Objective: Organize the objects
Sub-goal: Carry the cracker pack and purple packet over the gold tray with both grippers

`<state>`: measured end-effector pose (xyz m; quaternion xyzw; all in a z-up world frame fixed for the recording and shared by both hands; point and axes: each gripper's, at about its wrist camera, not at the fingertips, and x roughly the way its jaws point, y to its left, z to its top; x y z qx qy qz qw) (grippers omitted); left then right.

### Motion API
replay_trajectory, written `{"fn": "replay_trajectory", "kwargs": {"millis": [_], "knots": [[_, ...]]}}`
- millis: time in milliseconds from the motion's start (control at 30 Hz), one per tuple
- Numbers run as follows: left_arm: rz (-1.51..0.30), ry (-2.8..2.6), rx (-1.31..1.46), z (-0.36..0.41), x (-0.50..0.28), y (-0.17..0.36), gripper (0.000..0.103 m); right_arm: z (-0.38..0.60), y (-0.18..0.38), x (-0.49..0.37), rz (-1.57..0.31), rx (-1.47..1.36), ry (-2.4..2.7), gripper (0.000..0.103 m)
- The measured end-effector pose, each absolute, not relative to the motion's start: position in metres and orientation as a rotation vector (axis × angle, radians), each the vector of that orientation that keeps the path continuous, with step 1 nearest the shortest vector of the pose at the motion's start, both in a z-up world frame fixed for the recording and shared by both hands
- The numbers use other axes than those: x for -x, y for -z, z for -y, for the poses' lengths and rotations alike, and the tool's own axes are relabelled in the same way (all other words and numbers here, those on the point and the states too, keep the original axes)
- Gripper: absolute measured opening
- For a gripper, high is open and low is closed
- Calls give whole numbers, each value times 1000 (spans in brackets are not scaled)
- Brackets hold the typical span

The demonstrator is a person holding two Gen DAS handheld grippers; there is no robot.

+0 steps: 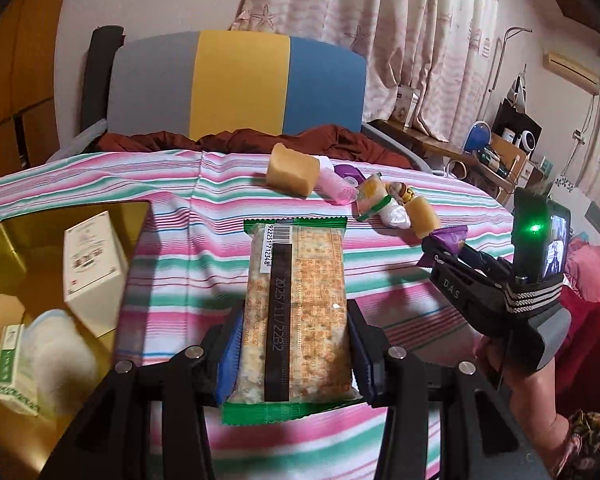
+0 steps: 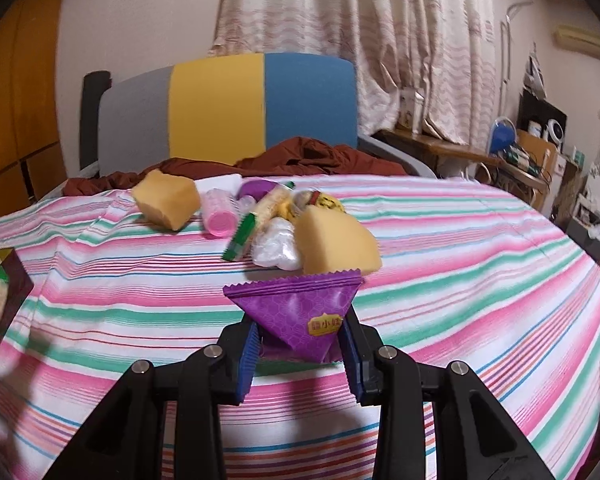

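Dim warm indoor light, fisheye-bent edges, motion blur at left margins.

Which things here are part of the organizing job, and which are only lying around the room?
Part of the job:
- cracker pack in left claw
- purple packet in right claw
- gold box
- pile of small items

Only lying around:
- brown cloth
- headboard
- curtain

left claw (image 1: 294, 344): clamped, loaded | right claw (image 2: 300, 354): clamped, loaded
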<state>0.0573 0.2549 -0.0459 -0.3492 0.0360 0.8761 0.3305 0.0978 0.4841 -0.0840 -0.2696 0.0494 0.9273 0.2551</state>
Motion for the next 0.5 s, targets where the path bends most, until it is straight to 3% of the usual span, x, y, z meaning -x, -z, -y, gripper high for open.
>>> {"fn": "replay_trajectory", "kwargs": {"millis": [167, 500], "knots": [[-88, -2304, 895, -231, -64, 37, 47, -463, 81, -102, -104, 766, -2607, 37], [27, -2392, 889, -150, -60, 15, 47, -409, 63, -122, -344, 770, -2741, 37]]}}
